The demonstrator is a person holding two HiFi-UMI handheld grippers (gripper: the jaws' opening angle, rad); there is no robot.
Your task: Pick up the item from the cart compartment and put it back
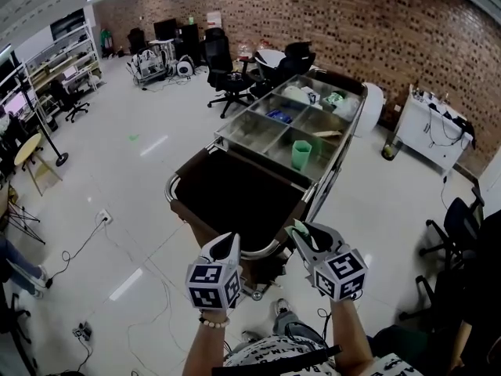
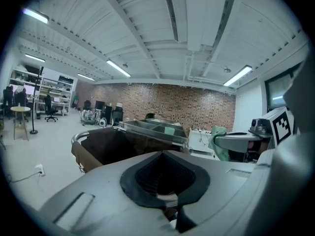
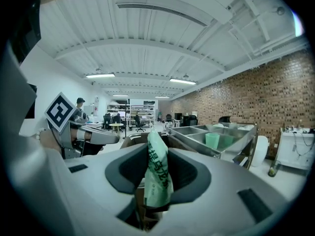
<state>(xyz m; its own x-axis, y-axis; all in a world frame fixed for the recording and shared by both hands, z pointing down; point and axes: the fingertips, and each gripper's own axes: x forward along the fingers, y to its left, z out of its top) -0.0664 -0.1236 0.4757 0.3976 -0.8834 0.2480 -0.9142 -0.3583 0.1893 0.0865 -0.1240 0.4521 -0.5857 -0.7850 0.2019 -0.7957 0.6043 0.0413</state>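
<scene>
A green printed packet (image 3: 157, 173) stands upright between the jaws of my right gripper (image 3: 157, 181), which is shut on it. In the head view that right gripper (image 1: 304, 237) and the packet (image 1: 298, 229) hover just short of the cart's near end. My left gripper (image 1: 228, 246) hangs beside it, shut with nothing in it (image 2: 165, 181). The cart (image 1: 169, 186) has a dark bag bin (image 1: 235, 198) at the near end and steel compartments (image 1: 258, 128) beyond. A green cup (image 1: 301, 154) stands in one compartment; other compartments hold small items.
Office chairs (image 1: 227, 73) stand behind the cart. A white cabinet (image 1: 427, 131) is at the right, a black chair (image 1: 458, 225) nearer right. Cables and a socket (image 1: 102, 218) lie on the floor at the left. A stool (image 1: 31, 159) and shelves (image 1: 66, 61) are far left.
</scene>
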